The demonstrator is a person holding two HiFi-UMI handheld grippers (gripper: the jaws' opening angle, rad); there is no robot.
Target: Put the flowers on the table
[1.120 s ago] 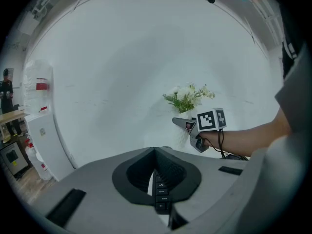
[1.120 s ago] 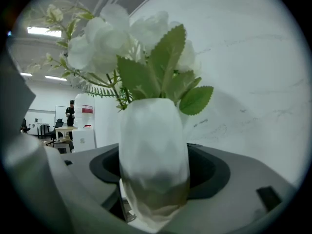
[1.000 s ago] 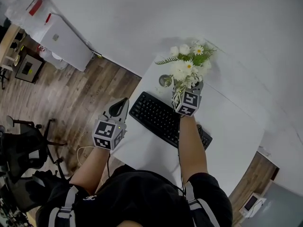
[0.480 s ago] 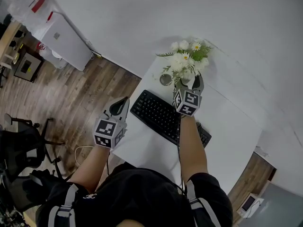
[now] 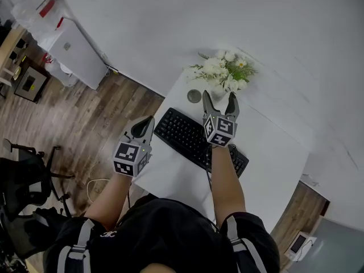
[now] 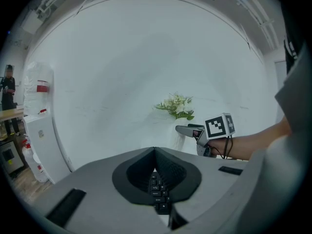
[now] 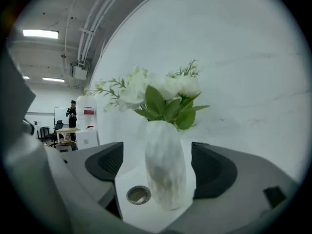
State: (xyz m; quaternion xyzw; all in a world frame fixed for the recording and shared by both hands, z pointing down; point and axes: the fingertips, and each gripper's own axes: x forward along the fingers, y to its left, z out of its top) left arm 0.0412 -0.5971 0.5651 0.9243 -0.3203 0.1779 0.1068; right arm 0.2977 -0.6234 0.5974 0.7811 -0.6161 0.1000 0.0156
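Note:
White flowers with green leaves (image 5: 224,70) stand in a pale textured vase (image 7: 165,165) at the far corner of the white table (image 5: 273,152). My right gripper (image 5: 218,98) is open just short of the vase, clear of it. Its jaws have just been opening, and the vase stands upright in line with the gap, free of both pads (image 7: 109,162). In the left gripper view the flowers (image 6: 176,105) and the right gripper (image 6: 187,129) show ahead. My left gripper (image 5: 145,124) hovers at the table's left edge, shut on nothing.
A black keyboard (image 5: 193,141) lies across the table under my right forearm. A small round metal disc (image 5: 194,96) sits left of the vase. Off the table's left are wooden floor, a white cabinet (image 5: 74,53) and a black chair (image 5: 23,181).
The right gripper's jaws spread and let go of the vase, then drew back toward me. The flowers now stand alone on the table. The left gripper barely shifted.

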